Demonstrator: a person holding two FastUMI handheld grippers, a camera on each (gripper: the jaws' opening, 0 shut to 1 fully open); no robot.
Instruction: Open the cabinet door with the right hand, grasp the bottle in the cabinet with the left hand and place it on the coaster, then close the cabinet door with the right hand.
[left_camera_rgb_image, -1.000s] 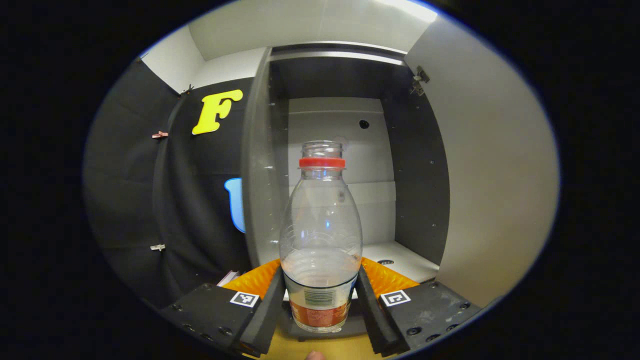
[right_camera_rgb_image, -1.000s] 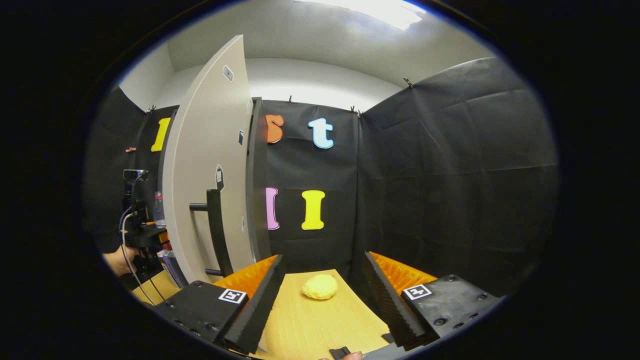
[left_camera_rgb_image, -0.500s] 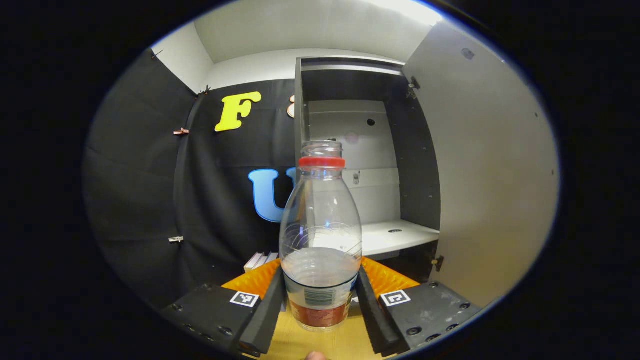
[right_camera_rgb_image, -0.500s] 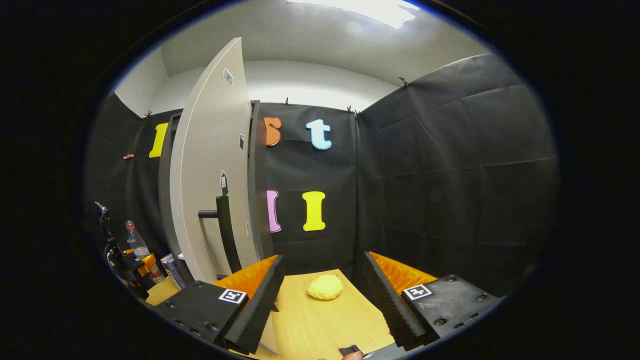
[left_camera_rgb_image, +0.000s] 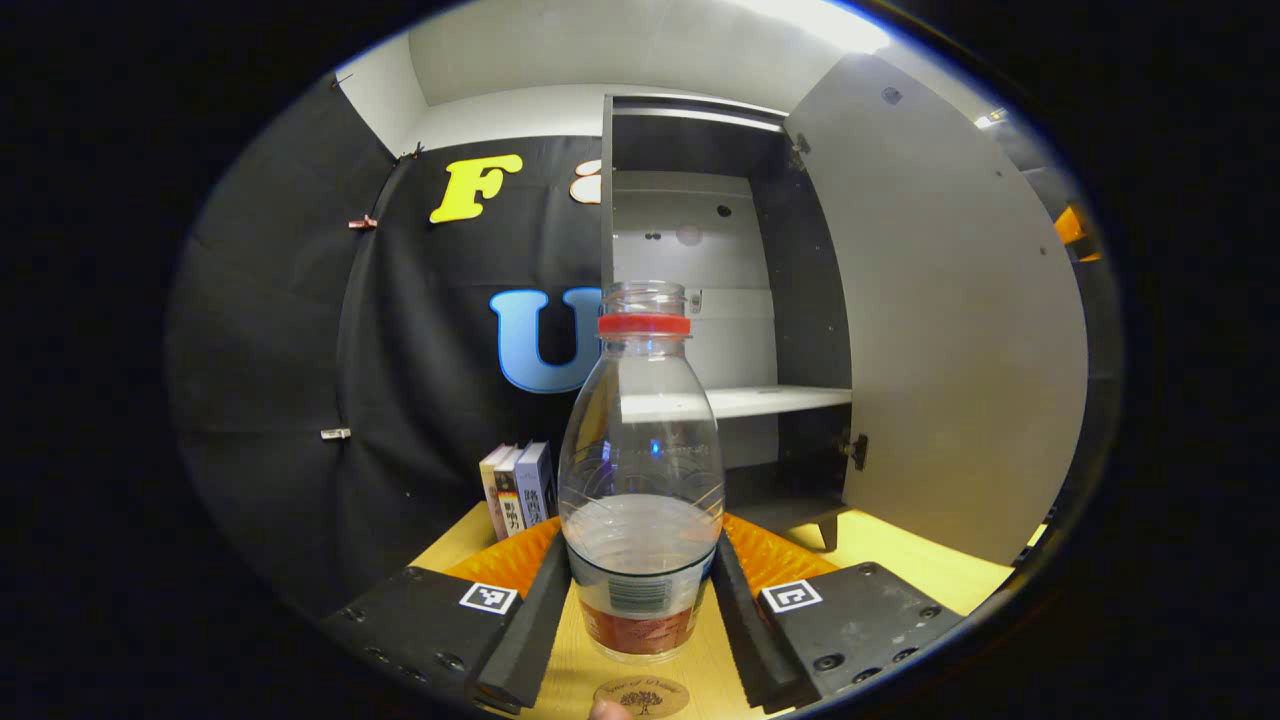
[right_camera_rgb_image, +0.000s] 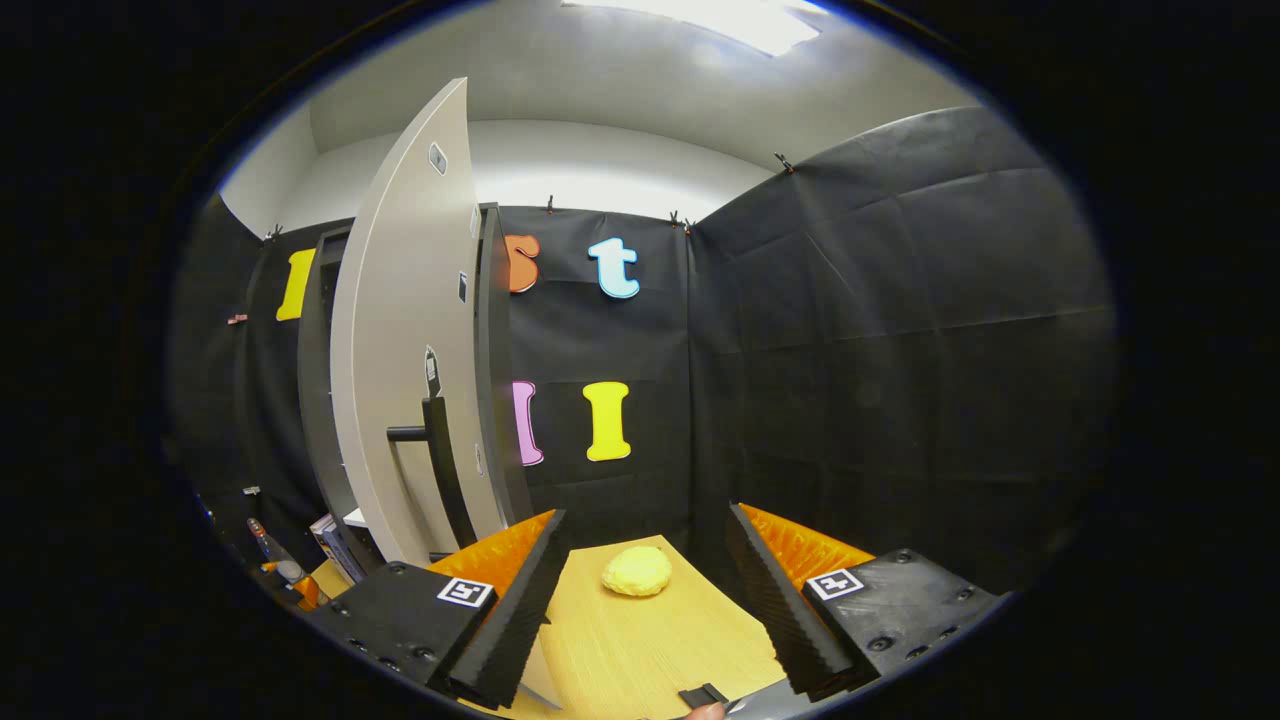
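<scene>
- Left gripper view: left gripper (left_camera_rgb_image: 640, 610) pinching bottle (left_camera_rgb_image: 641, 470) low on its body, upright, to keep the water level.
- At 6 o'clock, coaster (left_camera_rgb_image: 641, 696) just beneath; probably hovering, contact unclear.
- At 1 o'clock, cabinet (left_camera_rgb_image: 700, 300) with door (left_camera_rgb_image: 950, 330) swung wide for access.
- Right gripper view: right gripper (right_camera_rgb_image: 645, 600) spread, empty, waiting near door handle (right_camera_rgb_image: 440, 470) at 10 o'clock.

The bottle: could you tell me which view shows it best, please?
The left gripper view: the bottle stands large and central between the left gripper jaws. The right gripper view shows it tiny at the left edge.
</scene>
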